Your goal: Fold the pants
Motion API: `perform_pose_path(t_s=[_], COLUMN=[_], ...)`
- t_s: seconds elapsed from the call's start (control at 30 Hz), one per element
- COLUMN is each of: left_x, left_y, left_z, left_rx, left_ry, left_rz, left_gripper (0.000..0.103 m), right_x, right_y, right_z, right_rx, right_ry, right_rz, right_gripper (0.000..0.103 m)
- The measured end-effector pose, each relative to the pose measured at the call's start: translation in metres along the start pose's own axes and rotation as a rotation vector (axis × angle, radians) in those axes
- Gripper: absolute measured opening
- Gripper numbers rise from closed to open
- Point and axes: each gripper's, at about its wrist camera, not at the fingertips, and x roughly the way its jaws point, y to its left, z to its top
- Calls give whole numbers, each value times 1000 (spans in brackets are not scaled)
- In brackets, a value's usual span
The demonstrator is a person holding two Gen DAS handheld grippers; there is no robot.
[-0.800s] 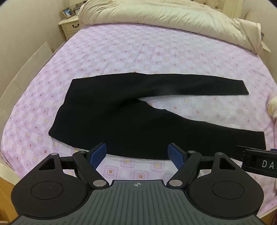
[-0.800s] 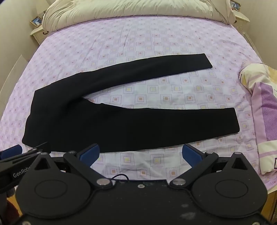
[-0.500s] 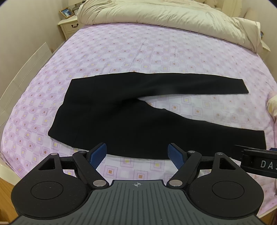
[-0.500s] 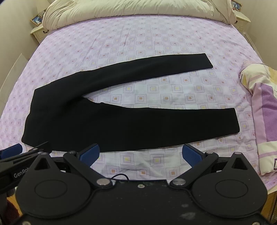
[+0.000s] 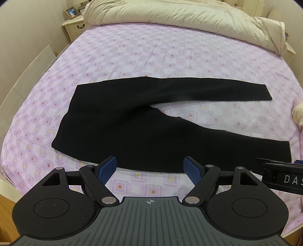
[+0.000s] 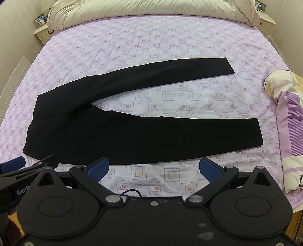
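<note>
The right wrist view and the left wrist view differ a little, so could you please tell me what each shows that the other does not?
Only the right wrist view shows the cream and purple striped folded bedding at the bed's right edge and a second nightstand. Only the left wrist view shows the white panel leaning beside the bed. Both show the black pants spread flat with legs apart on the pink patterned bedsheet, and the beige duvet.

Both hand-held grippers (image 5: 151, 169) (image 6: 154, 169) — angled down, jaws apart
</note>
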Motion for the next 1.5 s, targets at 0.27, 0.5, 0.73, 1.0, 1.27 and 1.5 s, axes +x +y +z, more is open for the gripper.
perform_pose_path(t_s=[0.27, 0.5, 0.73, 1.0, 1.27, 1.5], left_x=[2, 4, 4, 4, 5, 0], left_y=[0, 0, 1, 1, 1, 3], left_z=[2, 3, 5, 5, 5, 6], left_rx=[-1, -3, -5, -5, -6, 2], left_ry=[8, 15, 20, 20, 20, -16], left_rz=[0, 3, 3, 3, 2, 18], left_gripper=[77, 77, 77, 77, 77, 77], right_x=[1, 4, 7, 6, 4, -5], right_y=[1, 3, 3, 2, 5, 9], right_z=[-2, -2, 0, 0, 1, 2], right_rx=[-3, -6, -1, -9, -32, -43], right_ry=[10, 26, 74, 37, 15, -56], right_rz=[5, 2, 4, -4, -9, -6], right_gripper=[103, 103, 103, 103, 103, 103])
